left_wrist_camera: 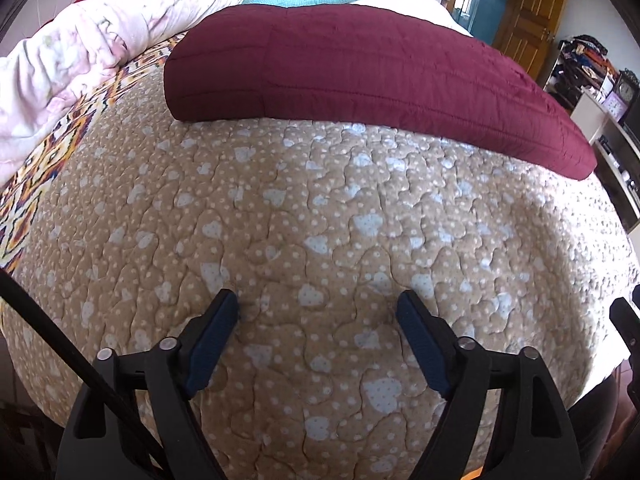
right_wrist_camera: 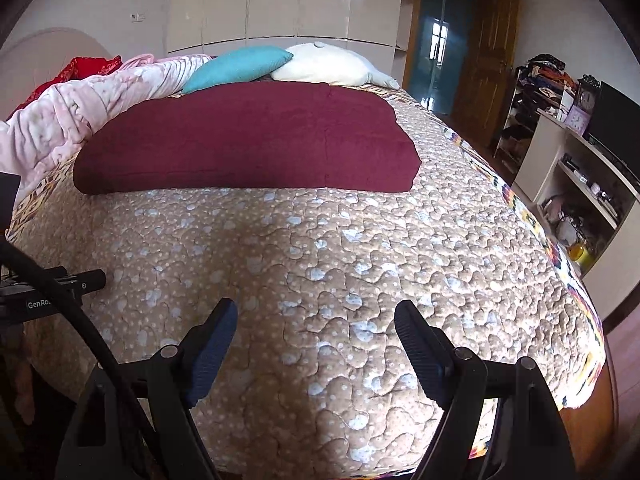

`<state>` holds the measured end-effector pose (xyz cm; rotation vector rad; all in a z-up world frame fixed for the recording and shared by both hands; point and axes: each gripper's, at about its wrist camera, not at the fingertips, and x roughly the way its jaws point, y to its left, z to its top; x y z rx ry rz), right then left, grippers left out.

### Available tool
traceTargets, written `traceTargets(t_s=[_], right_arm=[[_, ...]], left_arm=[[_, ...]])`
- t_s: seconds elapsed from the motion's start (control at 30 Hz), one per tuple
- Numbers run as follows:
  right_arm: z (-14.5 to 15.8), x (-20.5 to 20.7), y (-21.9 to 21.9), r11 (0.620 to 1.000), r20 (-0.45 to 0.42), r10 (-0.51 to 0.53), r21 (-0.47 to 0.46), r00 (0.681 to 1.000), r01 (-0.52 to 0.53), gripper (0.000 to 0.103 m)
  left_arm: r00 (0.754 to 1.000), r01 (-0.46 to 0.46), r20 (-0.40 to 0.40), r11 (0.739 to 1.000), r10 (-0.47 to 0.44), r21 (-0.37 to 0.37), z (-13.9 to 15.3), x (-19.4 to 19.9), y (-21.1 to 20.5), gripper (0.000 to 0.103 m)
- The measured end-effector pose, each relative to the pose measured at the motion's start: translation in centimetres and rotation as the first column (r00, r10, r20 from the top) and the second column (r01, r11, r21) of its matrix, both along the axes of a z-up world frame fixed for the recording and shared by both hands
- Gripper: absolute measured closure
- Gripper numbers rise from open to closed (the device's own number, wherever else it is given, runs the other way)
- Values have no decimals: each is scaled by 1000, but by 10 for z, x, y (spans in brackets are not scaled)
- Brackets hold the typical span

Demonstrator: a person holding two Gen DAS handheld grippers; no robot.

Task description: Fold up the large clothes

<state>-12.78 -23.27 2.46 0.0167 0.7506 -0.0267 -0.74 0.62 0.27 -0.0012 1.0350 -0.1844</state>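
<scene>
A maroon quilted blanket lies folded into a thick rectangle across the far half of the bed; it also shows in the right wrist view. It rests on a tan bedspread with pale heart patches. My left gripper is open and empty, just above the bedspread near the bed's front edge. My right gripper is open and empty, also over the near bedspread. Both are well short of the maroon blanket.
A pink crumpled quilt lies along the bed's left side. A teal pillow and a white pillow lie at the head. Shelves with clutter and a wooden door stand right.
</scene>
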Motion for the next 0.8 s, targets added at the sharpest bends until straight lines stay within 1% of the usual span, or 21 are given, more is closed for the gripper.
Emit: traceTargets(t_s=[0.13,0.27,0.37,0.43,0.5,0.57,0.63,0.7,0.8], right_arm=[[-3,-5,1,1000,-10,-5,9,1000,5,18],[-5,-12,4,1000,-14,-3,11,1000,3,18],[-6,-16,8,1000,-18,-3,4,1000,3,18],[-6,-19,10,1000,-18,-4,4,1000,4,18],[-6,-22,12,1000,-18,-6,5,1000,6,18],[-4,-25,13,1000,-15,-11,-2,1000,11,18],[-1,-30,17,999,-7,-24,-28,1000,24,18],[2,-35,20,998,8,-36,-57,999,37,18],[9,-44,24,993,36,-65,-94,997,69,18]], left_arm=[[1000,-1,17,1000,1,-4,-3,-4,-3,15],[999,-1,35,1000,1,-13,-6,-6,-6,8],[998,13,63,999,-15,33,-9,-8,-14,6],[997,5,73,999,-8,40,-9,-10,-16,5],[998,14,62,999,-17,46,-5,-12,-16,6],[998,-2,69,999,0,32,4,-21,-12,6],[995,-31,94,999,30,15,18,-35,-5,6],[989,-45,140,999,45,-2,37,-51,1,6],[969,-67,238,998,69,-19,72,-79,11,6]])
